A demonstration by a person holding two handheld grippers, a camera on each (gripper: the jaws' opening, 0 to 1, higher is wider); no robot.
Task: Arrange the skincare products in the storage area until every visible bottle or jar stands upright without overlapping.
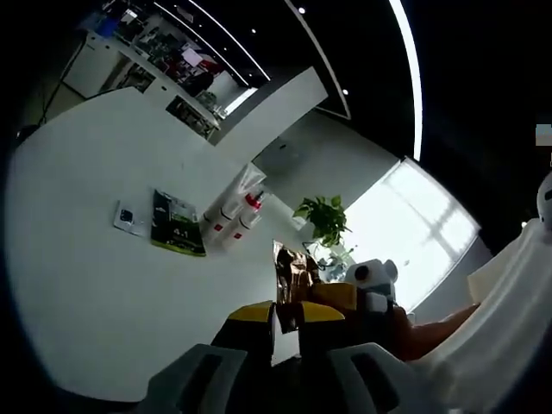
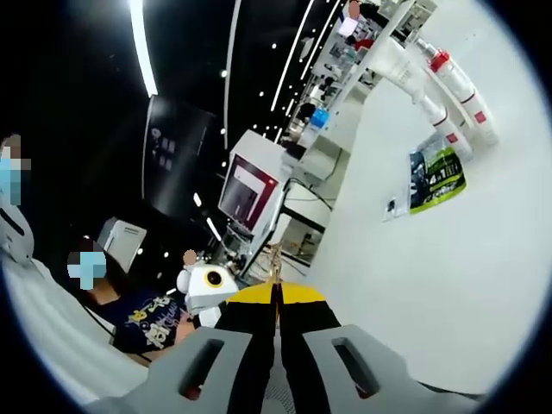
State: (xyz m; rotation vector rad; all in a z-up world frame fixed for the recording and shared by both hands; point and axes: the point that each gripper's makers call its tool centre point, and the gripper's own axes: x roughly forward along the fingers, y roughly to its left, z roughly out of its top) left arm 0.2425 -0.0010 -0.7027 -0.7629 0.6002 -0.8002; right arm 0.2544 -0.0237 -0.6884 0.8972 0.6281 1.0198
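Two white bottles with red caps (image 1: 235,216) (image 2: 448,82) lie side by side on the white table (image 1: 95,285), next to a clear bag (image 1: 251,179). A dark green sachet (image 1: 178,224) (image 2: 436,179) lies flat beside them. A gold-brown foil sachet (image 1: 294,269) hangs just beyond my left gripper (image 1: 285,326), whose jaws stand a narrow gap apart. My right gripper (image 2: 278,312) is shut, with a thin gold edge (image 2: 276,263) sticking out of its tips. It reaches the sachet from the right in the left gripper view (image 1: 338,297).
A small white card (image 1: 128,217) (image 2: 392,207) lies by the green sachet. A potted plant (image 1: 325,219) stands at the table's far side. A person's hand (image 1: 427,335) and white sleeve (image 1: 509,310) are at the right. Shelves (image 1: 164,60), a monitor (image 2: 250,188) and seated people (image 2: 129,315) surround the table.
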